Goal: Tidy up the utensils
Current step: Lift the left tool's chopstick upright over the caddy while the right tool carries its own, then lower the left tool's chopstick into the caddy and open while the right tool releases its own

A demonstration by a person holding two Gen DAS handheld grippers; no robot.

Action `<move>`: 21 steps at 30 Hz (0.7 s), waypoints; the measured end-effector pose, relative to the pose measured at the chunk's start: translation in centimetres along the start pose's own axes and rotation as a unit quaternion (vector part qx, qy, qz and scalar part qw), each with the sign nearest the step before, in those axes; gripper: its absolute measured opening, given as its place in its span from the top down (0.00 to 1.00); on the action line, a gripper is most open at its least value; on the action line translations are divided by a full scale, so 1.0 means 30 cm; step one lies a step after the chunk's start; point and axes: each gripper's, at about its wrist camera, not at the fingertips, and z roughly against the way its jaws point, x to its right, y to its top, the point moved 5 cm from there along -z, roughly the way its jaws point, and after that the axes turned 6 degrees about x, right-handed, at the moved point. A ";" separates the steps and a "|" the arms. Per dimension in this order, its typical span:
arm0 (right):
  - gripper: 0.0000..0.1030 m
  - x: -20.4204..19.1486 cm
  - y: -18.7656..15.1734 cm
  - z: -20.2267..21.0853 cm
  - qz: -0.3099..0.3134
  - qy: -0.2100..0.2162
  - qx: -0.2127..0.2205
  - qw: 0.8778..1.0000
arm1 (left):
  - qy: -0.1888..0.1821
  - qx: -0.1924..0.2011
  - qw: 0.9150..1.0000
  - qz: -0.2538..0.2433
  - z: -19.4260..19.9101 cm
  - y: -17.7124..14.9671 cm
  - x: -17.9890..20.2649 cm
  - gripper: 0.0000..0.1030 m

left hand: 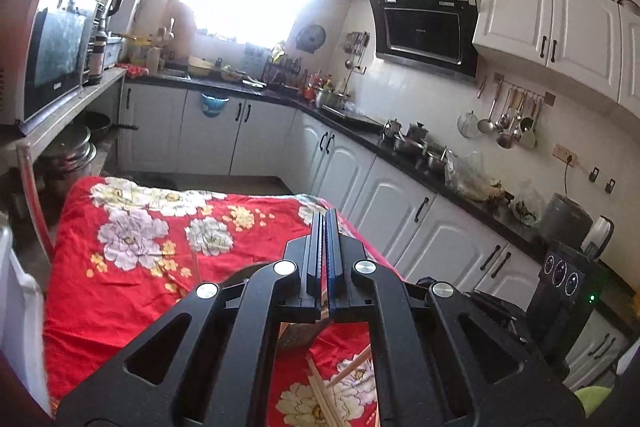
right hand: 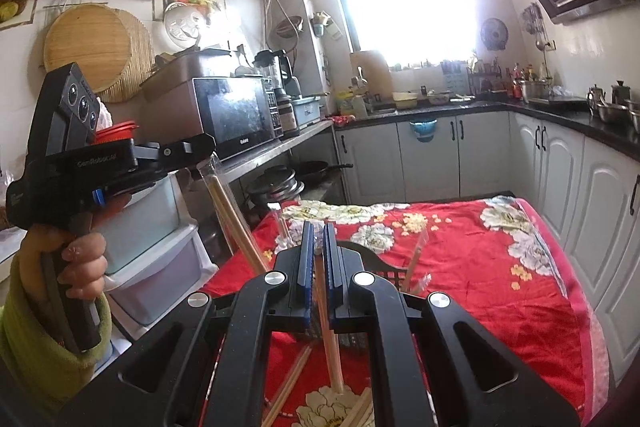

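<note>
Right fingers: the right gripper [right hand: 316, 263] sits narrowed on a pair of chopsticks [right hand: 329, 339]; the sticks run back between the fingers and slope down behind them toward the red floral cloth [right hand: 460, 267] on the bench
Left fingers: the left gripper [left hand: 325, 247] is pressed together; in the right wrist view it pinches the top edge of a clear sleeve [right hand: 218, 183] with chopsticks hanging inside, off to the left of the right fingers and raised above the cloth
Loose chopsticks: more chopsticks [right hand: 288, 383] lie scattered on the cloth below and behind the right fingers; also seen under the left fingers [left hand: 320, 393]
Basket: a black slotted basket [right hand: 384, 267] stands just ahead of the right fingers, its inside mostly hidden
Step, as I judge it: carrying the held pair to the basket
Doing it well: keep the squeeze steady so the pair does not swivel; tip the sticks upright before lowering; keep the dangling sleeve clear of the right fingers
</note>
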 end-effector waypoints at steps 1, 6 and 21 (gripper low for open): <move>0.95 -0.001 0.007 -0.002 0.001 0.001 0.002 1.000 | 0.001 0.003 1.000 -0.001 0.002 0.010 -0.002 1.00; 0.95 -0.011 0.058 -0.006 0.008 0.002 0.018 1.000 | 0.005 0.017 1.000 -0.004 0.013 0.056 -0.009 1.00; 0.95 -0.011 0.191 -0.060 0.017 -0.003 0.052 0.998 | 0.038 0.047 0.998 -0.013 -0.017 0.155 -0.052 1.00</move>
